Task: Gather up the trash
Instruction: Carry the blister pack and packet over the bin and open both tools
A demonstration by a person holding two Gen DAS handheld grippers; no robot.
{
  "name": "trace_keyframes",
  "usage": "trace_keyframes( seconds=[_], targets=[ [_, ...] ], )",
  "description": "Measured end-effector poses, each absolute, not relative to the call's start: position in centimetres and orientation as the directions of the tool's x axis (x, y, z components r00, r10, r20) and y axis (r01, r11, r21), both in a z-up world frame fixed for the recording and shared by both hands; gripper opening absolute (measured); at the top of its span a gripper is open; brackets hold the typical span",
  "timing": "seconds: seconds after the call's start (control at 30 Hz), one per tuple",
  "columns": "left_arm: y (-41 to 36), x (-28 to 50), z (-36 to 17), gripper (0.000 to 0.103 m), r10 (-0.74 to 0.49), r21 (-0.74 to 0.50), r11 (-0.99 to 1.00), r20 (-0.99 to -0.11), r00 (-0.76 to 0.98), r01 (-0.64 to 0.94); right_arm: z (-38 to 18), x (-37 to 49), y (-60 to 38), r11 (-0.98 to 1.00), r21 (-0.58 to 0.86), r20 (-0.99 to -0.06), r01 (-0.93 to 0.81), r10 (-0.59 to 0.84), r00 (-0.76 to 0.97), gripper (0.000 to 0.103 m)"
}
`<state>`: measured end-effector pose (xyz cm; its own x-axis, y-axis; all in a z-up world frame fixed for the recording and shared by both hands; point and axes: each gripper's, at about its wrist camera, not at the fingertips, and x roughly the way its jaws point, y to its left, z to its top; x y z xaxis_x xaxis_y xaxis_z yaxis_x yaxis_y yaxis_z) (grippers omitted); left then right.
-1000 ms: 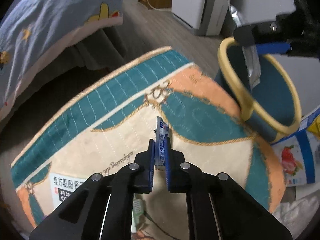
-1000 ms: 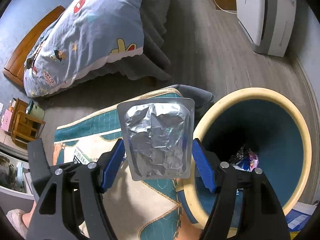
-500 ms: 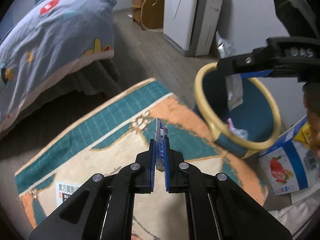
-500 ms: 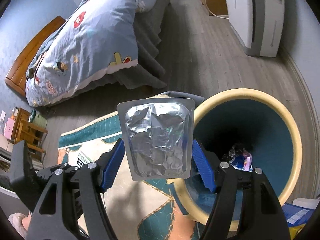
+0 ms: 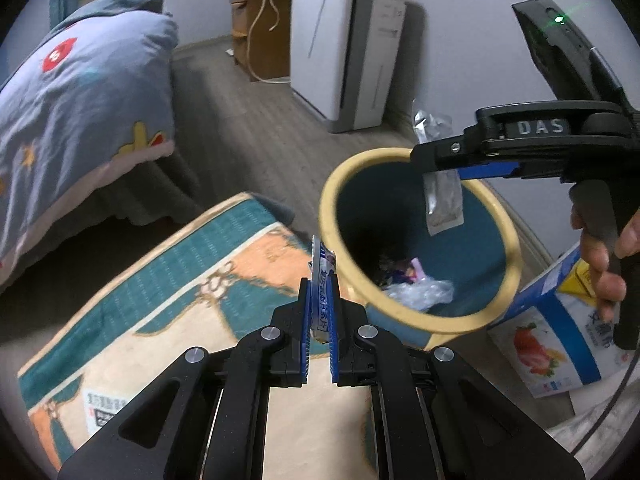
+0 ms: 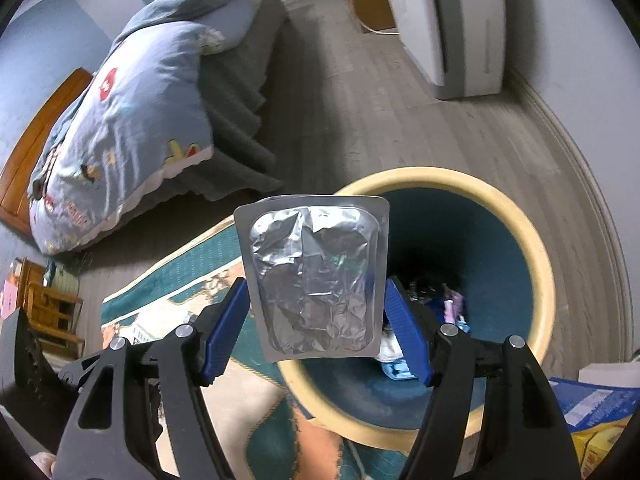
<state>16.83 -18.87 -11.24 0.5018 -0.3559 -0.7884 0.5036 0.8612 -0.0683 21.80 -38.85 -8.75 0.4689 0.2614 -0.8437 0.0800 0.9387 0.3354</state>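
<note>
Right gripper (image 6: 316, 332) poised over bin (image 6: 540, 248) mouth, blue pads spread to foil pack's (image 6: 316, 288) side edges, pack upright between them. Foil looks light, thin, crinkly, likely to flutter; edge hold suits. Left gripper (image 5: 319, 312) pinches flat blue-white wrapper (image 5: 320, 276) just beside bin rim, over rug (image 5: 160, 288).

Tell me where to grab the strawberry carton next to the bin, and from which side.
Probably take the strawberry carton by its upper end, from above, fingers across the front and back faces: it stands nearly upright, its base is down, and the bin crowds its left side.
</note>
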Motion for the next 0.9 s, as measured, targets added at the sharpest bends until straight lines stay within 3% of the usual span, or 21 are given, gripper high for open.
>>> trace_keyframes(
  seconds=[0.73, 0.9],
  targets=[
    [-25.1, 15.9, -12.5, 0.008, -0.412, -0.086, 0.803, -0.796, 0.445, 0.590, -10.5, 20.7, -43.7, 0.914, 0.330, -0.874, 0.237, 0.201, 0.443, 0.068],
    [-25.5, 15.7, -11.5, 0.008, -0.457, -0.115, 0.794, -0.761, 0.461, 0.597, -10.0, 20.5, -44.3, 0.904, 0.343, -0.860, 0.256, 0.193, 0.473, 0.068]
  ],
)
